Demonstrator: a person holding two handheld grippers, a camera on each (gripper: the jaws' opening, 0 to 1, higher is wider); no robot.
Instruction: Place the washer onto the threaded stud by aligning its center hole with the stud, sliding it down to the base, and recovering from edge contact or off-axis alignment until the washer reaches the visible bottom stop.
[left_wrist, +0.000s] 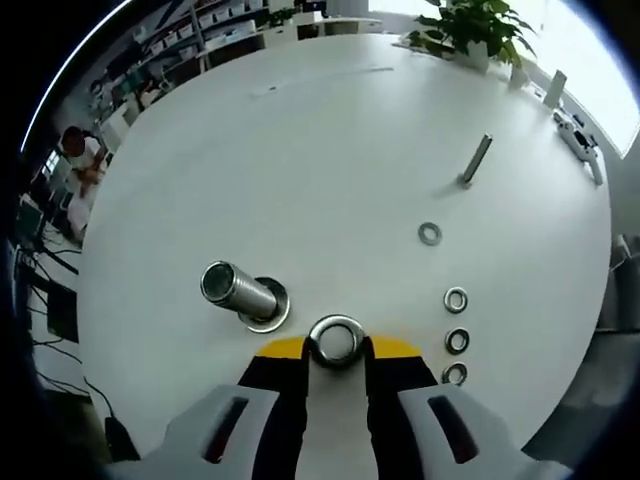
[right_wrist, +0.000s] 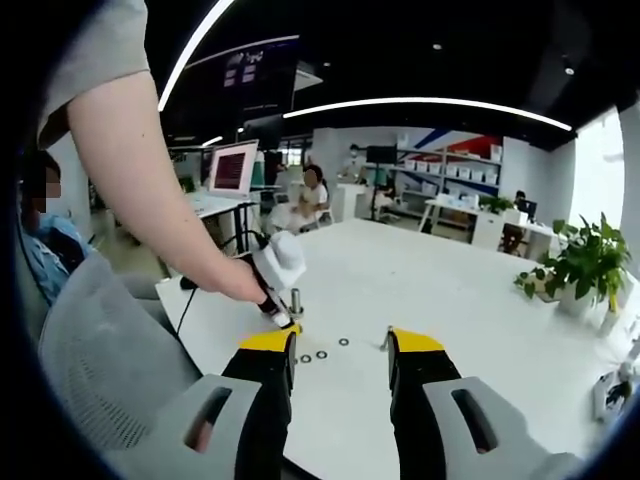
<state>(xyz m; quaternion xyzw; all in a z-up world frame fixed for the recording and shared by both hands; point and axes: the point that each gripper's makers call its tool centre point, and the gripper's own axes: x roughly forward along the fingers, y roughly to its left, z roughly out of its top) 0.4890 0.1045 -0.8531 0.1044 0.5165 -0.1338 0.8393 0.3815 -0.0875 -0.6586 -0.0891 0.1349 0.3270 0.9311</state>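
The left gripper pinches the washer in its jaws just beside the threaded stud near the tabletop edge, the right gripper spread, so off-axis lowering could catch its rim.

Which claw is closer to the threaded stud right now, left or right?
Left. The left claw, shut on a washer, sits right beside the threaded stud. The right claw is open and hangs farther back, with spare washers lying between it and the stud.
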